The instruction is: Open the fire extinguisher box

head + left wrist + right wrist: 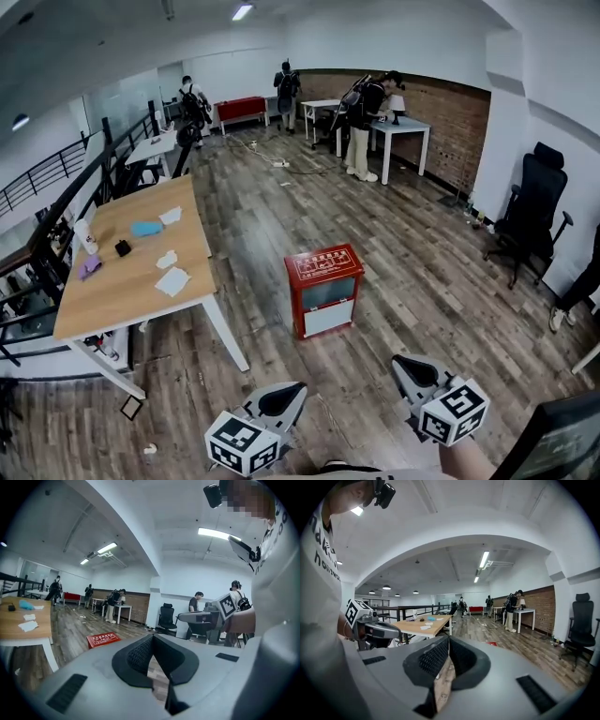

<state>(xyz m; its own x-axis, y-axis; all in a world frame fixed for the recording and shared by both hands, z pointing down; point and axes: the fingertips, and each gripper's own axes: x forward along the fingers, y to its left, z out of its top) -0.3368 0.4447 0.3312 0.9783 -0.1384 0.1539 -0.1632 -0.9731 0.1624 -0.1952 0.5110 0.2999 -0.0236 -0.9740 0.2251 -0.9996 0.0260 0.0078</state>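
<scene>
A: Wooden floor (281,202) — where's the red fire extinguisher box (323,289)?
B: Upright near the table (122,292), ahead of both tools. Left gripper (296,388) and right gripper (401,364) held low — jaws together, empty.

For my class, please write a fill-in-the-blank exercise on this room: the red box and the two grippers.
The fire extinguisher box stands on the wooden ___.
In the head view it is to the ___ of the table.
The left gripper and the right gripper both hold ___.
Missing words: floor; right; nothing.
</scene>
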